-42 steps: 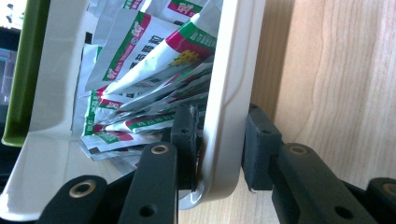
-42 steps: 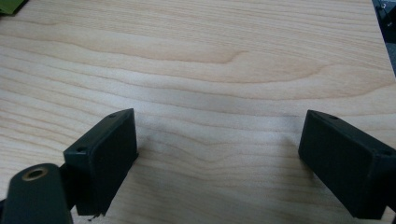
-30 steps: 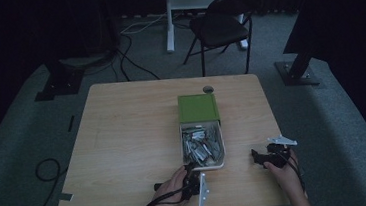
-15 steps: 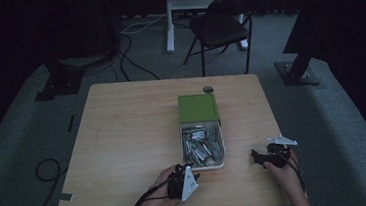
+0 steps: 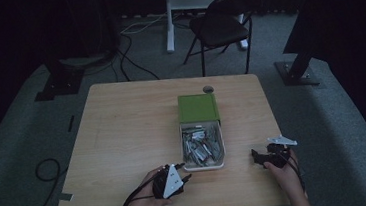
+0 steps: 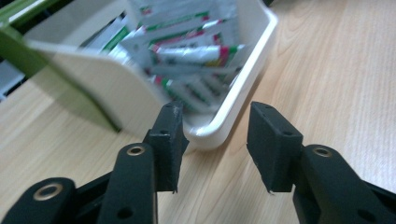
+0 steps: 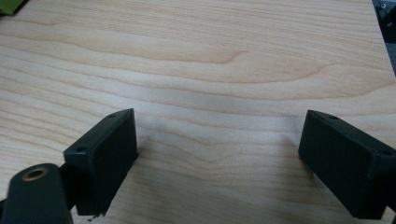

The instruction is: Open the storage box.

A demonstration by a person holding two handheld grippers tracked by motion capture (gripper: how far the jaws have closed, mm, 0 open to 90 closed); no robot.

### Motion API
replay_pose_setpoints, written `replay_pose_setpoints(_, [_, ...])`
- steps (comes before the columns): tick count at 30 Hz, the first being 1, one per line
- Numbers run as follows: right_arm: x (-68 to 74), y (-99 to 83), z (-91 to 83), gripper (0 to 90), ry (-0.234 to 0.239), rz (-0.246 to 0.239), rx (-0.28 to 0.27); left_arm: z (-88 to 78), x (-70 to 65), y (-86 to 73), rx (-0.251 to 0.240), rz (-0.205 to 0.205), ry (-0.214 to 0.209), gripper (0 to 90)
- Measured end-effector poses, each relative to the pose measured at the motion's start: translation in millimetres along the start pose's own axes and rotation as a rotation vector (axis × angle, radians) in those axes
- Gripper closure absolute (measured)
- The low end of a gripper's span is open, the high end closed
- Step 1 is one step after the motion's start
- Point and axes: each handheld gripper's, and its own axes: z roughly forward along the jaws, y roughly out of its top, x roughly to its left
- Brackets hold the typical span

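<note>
Two tongs: both with jaws apart, neither gripping anything.
Left gripper: jaws parted a moderate way, low over the wood, aimed at the near corner of the white tray; in the high view it sits just beside the tray's near left corner.
Right gripper: jaws spread wide over bare wood; in the high view it rests near the table's front right edge, a little apart from the tray.
Tray: a white open box in the middle of the table, its far end touching or tucked into a green cover; whether it slides inside, I cannot tell.
Packets: a loose heap of silvery sachets with green and red print, all inside the tray.
Progress: early, by my judgement; no packet is lifted and none lies on the wood.
Left to do: bring the left jaws onto the tray or over its rim.
Beyond: a folding chair on the floor, well apart.
</note>
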Motion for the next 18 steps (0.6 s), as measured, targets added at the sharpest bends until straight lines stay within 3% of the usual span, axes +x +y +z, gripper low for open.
replay_pose_setpoints(6, [-0.1, 0.0, 0.0, 11.2, 0.000, -0.001, 0.001, -7.4, 11.0, -12.4, 0.009, -0.052, 0.036, 56.8])
replay_pose_setpoints(10, [-0.1, 0.0, 0.0, 11.2, 0.000, -0.001, 0.001, -11.0, 21.4, -20.3, 0.039, -0.104, 0.091, 56.8])
replay_pose_setpoints(18, [-0.1, 0.0, 0.0, 11.2, 0.000, -0.001, 0.001, -19.2, 40.1, -36.4, 0.068, -0.242, 0.148, 56.7])
